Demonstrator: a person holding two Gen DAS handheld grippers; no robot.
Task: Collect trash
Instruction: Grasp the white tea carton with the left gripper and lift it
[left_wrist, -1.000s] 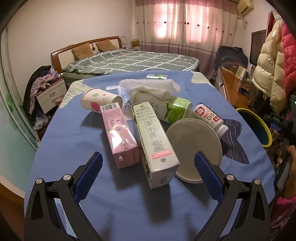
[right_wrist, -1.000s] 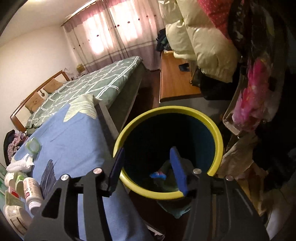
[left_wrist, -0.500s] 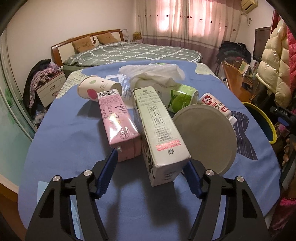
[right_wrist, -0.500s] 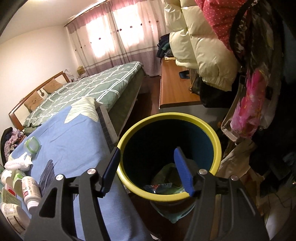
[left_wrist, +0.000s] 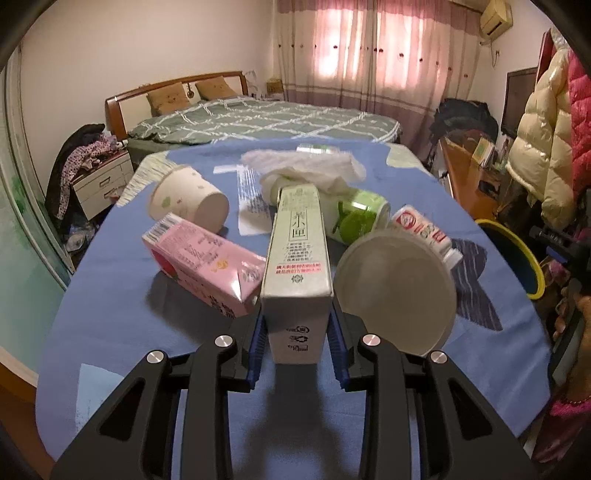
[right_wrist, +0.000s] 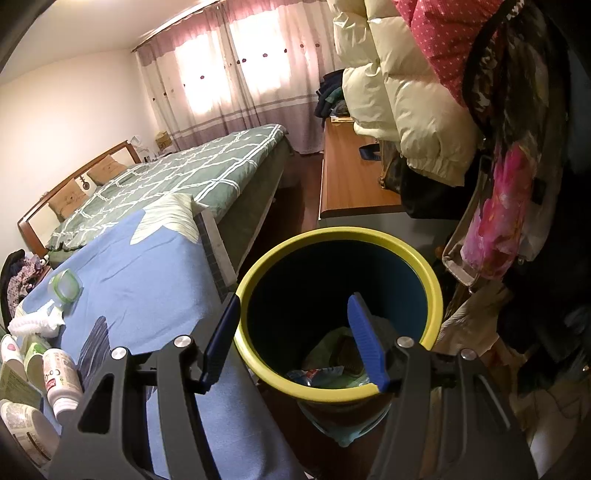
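Now ribbed blue fingers (left_wrist: 257, 341) pinch the boxy pale-green carton (left_wrist: 297, 273).

Home bedroom; made bed (left_wrist: 266, 118), curtains (left_wrist: 369, 48), hanging coats (left_wrist: 543, 147)

both grippers are the same build: left gripper (left_wrist: 297, 345) and right gripper (right_wrist: 295, 345) have chunky black plastic arms with triangular cutouts, silver round screws, ribbed blue pads (left_wrist: 256, 349). pink knit sleeve (left_wrist: 567, 413) too.
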